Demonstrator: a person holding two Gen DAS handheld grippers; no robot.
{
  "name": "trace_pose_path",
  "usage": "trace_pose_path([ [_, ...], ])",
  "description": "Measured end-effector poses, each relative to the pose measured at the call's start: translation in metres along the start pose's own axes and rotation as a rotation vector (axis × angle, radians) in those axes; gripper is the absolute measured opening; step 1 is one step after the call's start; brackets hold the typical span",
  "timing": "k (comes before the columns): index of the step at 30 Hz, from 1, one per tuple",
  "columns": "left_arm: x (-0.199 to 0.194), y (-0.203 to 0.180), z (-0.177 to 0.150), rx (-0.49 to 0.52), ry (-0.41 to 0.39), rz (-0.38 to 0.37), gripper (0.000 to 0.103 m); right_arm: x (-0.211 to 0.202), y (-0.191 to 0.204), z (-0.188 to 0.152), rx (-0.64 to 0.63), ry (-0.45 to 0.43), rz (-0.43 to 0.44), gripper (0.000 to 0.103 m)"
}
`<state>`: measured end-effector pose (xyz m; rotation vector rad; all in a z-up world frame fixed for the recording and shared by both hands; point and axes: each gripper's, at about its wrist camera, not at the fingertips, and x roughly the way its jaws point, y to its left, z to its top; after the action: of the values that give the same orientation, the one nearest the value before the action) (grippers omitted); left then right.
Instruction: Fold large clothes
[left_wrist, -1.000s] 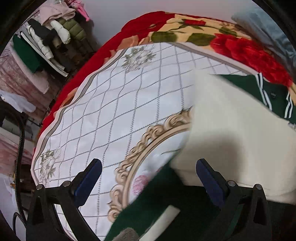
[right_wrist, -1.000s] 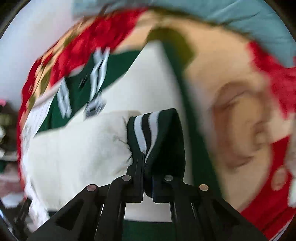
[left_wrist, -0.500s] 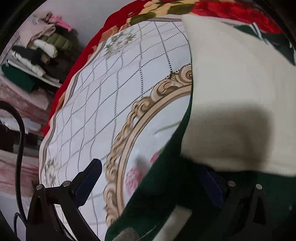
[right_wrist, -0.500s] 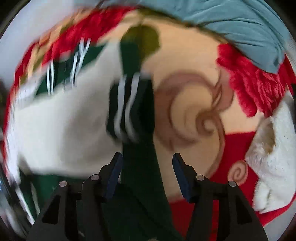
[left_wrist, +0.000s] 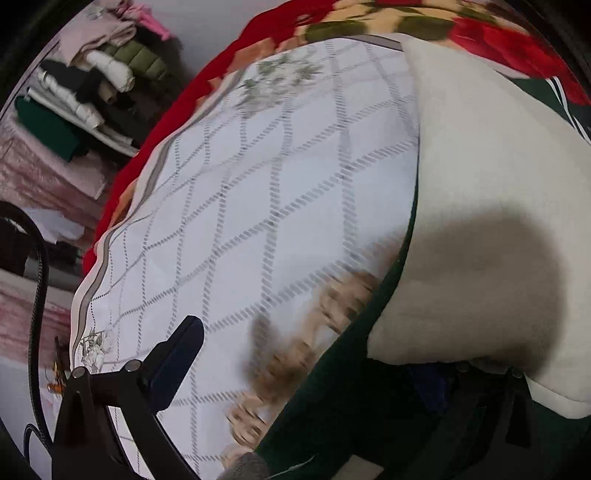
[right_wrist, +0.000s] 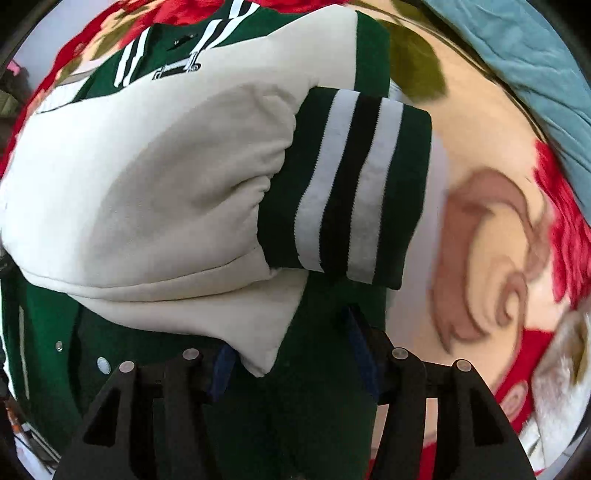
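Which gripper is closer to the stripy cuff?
Right. The right gripper sits just below the cuff, jaws open. The left gripper is at the jacket's other side.

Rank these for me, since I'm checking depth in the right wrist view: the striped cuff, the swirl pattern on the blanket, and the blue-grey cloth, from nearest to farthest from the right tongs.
1. Striped cuff, just above the right tongs, lying on the jacket.
2. Swirl pattern, off to the right on the blanket.
3. Blue-grey cloth, far upper right corner.
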<state>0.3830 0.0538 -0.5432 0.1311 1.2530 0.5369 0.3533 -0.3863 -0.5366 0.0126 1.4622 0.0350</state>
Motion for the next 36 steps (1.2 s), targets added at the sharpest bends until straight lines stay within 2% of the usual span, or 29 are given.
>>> trace_pose_path([
  [7,0.028,0.065,0.039,-0.048,-0.021,0.074,0.103,0.000,0.060,0.039,-0.049,-0.014,0.096,0.058],
  [12,0.044,0.076,0.045,0.016,-0.027,0.079,0.103,0.006,0.085,0.054,-0.060,-0.039,0.042,0.058],
  [15,0.048,0.072,0.043,0.031,-0.023,0.076,0.103,0.008,0.073,0.051,-0.024,-0.059,0.029,0.058],
  [19,0.055,0.076,0.043,-0.024,0.002,0.044,0.103,0.001,0.047,0.039,0.102,-0.091,0.019,0.058],
  [22,0.058,0.079,0.043,-0.046,0.015,0.022,0.103,-0.005,0.010,0.023,0.264,-0.097,0.022,0.053],
  [25,0.061,0.082,0.045,-0.052,0.022,0.002,0.103,-0.004,-0.042,0.000,0.490,-0.104,0.026,0.048],
  [26,0.062,0.084,0.046,-0.054,0.025,-0.005,0.103,-0.001,-0.059,-0.006,0.558,-0.100,0.047,0.048],
  [28,0.066,0.086,0.048,-0.061,0.035,-0.022,0.103,0.003,-0.066,-0.023,0.645,-0.082,0.111,0.048],
  [31,0.065,0.085,0.049,-0.059,0.042,-0.025,0.103,-0.002,-0.055,-0.016,0.586,-0.051,0.033,0.048],
  [33,0.058,0.088,0.047,-0.056,0.051,-0.029,0.103,-0.005,-0.028,0.007,0.542,-0.031,-0.023,0.048],
  [34,0.049,0.090,0.043,-0.051,0.050,-0.039,0.103,-0.008,-0.015,0.017,0.527,-0.028,-0.034,0.048],
  [36,0.030,0.097,0.032,-0.031,0.033,-0.053,0.103,-0.032,0.000,0.011,0.507,-0.035,-0.014,0.049],
])
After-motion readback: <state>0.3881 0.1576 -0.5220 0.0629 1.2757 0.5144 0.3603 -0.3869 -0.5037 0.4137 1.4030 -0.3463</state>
